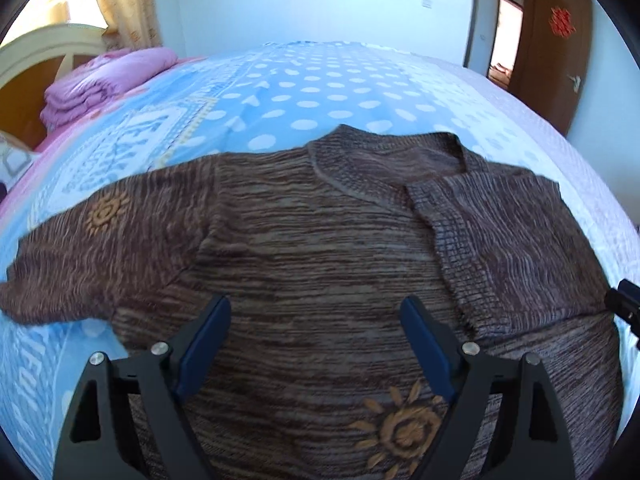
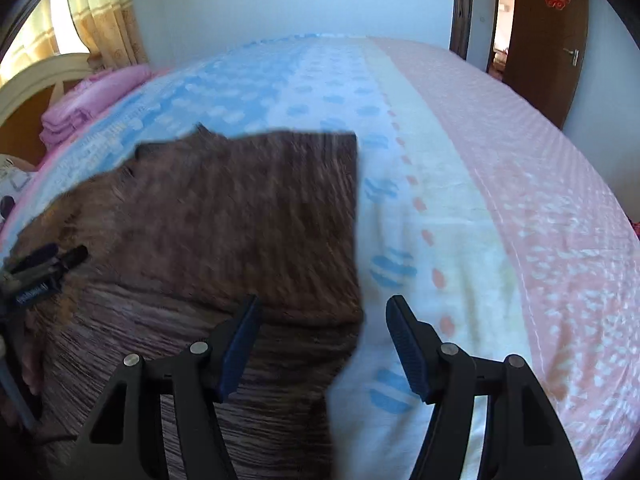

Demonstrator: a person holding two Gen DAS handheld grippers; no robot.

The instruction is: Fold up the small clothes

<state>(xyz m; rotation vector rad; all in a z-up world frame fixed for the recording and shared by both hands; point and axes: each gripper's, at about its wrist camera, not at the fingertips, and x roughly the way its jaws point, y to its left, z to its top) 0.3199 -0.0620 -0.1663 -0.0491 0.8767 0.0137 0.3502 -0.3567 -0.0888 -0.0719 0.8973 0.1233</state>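
Sweater [image 1: 320,248] lies flat on the bed [image 1: 320,92], right sleeve folded in, so your left tool [image 1: 316,312] and right tool [image 2: 322,312] hover wide, empty.

A dotted blue bedspread [image 1: 320,80] covers the bed. Folded pink blankets [image 1: 96,84] lie by the headboard [image 1: 44,52]; a brown door [image 1: 560,48] stands open.

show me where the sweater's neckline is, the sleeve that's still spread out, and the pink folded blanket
neckline [image 1: 384,168], left wrist view, on the ribbed collar.
sleeve [image 1: 112,236], left wrist view, middle of the outstretched arm.
blanket [image 1: 96,84], left wrist view, top of the stack.
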